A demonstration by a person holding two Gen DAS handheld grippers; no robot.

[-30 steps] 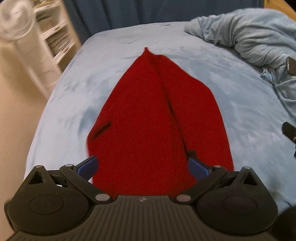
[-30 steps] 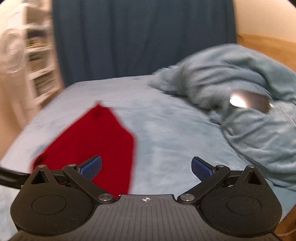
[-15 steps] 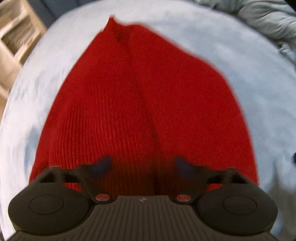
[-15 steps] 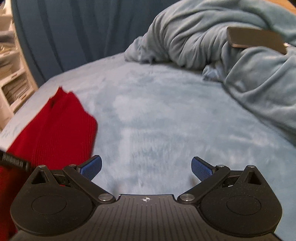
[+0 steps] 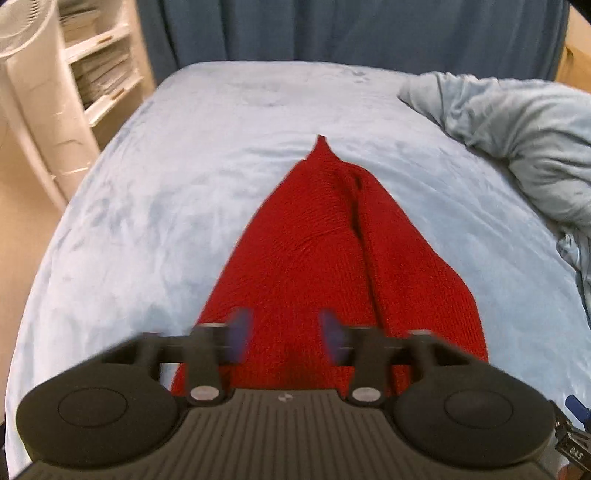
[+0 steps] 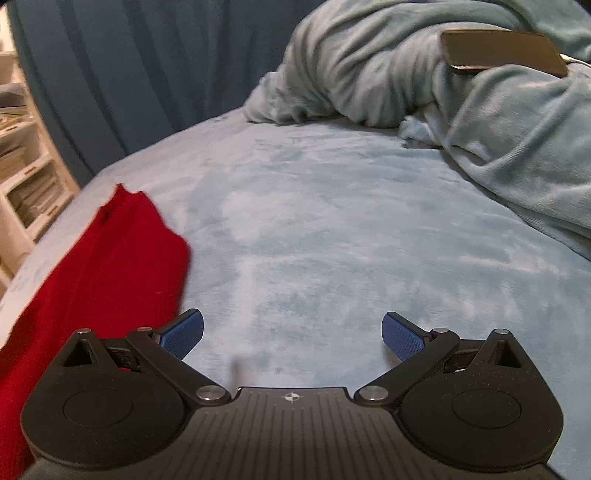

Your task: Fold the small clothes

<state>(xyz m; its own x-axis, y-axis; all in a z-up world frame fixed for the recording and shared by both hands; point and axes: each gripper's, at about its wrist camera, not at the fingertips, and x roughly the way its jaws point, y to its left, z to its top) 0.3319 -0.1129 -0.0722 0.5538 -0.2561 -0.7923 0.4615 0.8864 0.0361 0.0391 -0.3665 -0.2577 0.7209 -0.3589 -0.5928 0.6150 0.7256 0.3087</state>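
Left gripper (image 5: 286, 338) is blurred, jaws part-closed over the red knit (image 5: 332, 251); grip cannot be confirmed. Right gripper (image 6: 291, 332) gapes wide, empty, above the bed (image 6: 332, 240).

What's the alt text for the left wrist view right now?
A red knit garment lies on a light blue bed, narrowing to a point at its far end, with the left tool low over its near edge, blurred fingers partly closed. A rumpled blanket sits right, white shelves and a fan left.
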